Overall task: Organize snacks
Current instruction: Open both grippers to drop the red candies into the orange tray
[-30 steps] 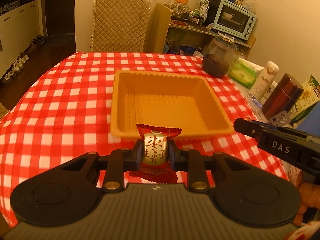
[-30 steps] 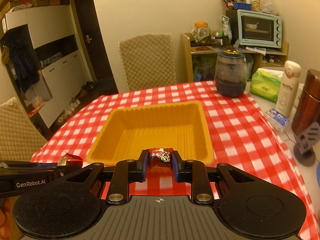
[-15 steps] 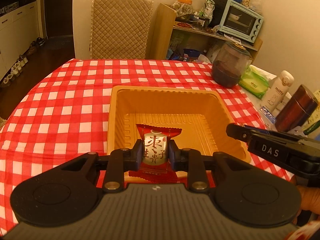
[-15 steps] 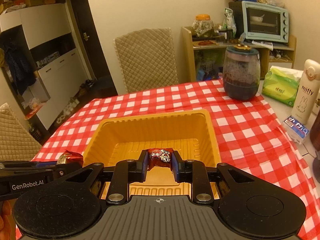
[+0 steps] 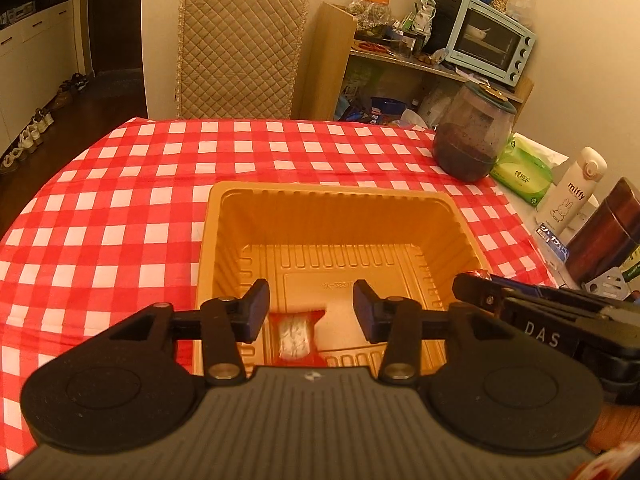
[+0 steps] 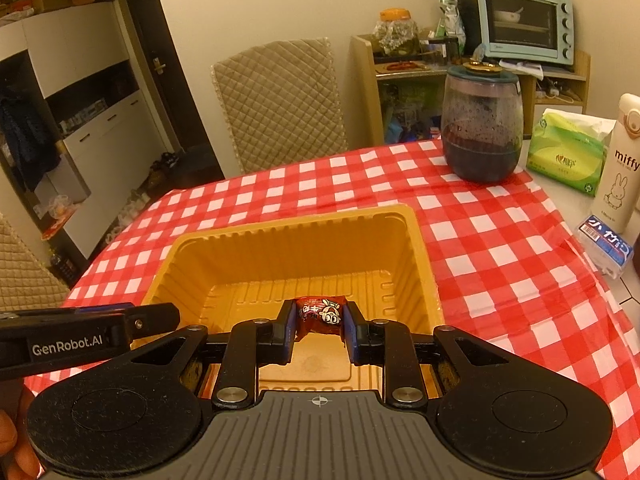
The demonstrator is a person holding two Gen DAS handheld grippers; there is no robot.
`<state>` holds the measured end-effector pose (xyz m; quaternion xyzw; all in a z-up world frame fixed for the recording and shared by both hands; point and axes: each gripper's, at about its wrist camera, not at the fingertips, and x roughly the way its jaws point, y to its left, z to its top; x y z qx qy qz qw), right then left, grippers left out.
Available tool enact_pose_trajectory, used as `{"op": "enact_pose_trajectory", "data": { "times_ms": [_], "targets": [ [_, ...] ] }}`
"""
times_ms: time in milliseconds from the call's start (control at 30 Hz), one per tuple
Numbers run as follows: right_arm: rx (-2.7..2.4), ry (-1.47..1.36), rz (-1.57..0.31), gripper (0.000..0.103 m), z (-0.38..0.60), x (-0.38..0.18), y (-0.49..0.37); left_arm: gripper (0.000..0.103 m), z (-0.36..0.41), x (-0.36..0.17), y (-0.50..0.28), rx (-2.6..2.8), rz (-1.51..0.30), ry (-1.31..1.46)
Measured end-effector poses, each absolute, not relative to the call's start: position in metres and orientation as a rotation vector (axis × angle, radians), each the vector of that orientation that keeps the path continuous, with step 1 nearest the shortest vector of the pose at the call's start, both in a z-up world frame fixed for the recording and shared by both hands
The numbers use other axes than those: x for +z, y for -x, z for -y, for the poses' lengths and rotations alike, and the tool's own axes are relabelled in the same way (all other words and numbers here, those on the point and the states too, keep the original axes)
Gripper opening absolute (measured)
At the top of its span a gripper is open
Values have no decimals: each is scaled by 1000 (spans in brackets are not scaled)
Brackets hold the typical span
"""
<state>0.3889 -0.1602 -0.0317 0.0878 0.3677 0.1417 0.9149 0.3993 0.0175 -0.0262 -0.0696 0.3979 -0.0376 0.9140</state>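
Hovering over the near edge of the square orange plastic tray, the left gripper has just been opening its jaws: they stand apart with nothing pressed between the pads, and the red foil-wrapped candy with a white panel lies below the gap on the tray floor, close to the near wall, partly hidden by the gripper body. In the right wrist view the right gripper is clamped narrow on a small red wrapped sweet with a cartoon rabbit face, its blue-lined pads pressing both sides of the wrapper — the sweet hangs above the tray's ribbed floor, over the near half. The tray sits on a red-and-white checked tablecloth, roughly central. Each gripper shows in the other's view: the right one comes in from the right of the left camera, the left one from the left of the right camera, both near the tray's near corners. Far right on the cloth stands a rounded glass jar with dark contents; beyond the cloth's right edge are a green tissue pack and a white bottle marked "miffy". A quilted beige chair back stands at the far side — behind it, to the right, a pale blue toaster oven on a shelf.
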Motion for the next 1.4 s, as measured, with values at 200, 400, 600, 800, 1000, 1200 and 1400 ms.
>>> {"op": "enact_pose_trajectory", "data": {
  "times_ms": [200, 400, 600, 800, 1000, 1200, 1400],
  "targets": [
    [288, -194, -774, 25, 164, -39, -391, 45, -20, -27, -392, -69, -815, 141],
    [291, -206, -771, 25, 163, -36, -391, 46, -21, -24, -385, -69, -810, 140],
    [318, -278, -752, 66, 168, -30, -394, 50, -23, -21, -376, -64, -811, 132],
    [292, -290, -731, 69, 176, -20, -379, 54, -27, -15, -355, -58, -807, 133],
    [237, -289, -730, 69, 196, -11, -345, 59, -32, -8, -319, -32, -800, 140],
    [201, -288, -730, 69, 213, 3, -296, 62, -32, 1, -275, -16, -792, 153],
    [187, -279, -707, 69, 220, 21, -242, 66, -30, 11, -226, -11, -777, 169]
  ]
}}
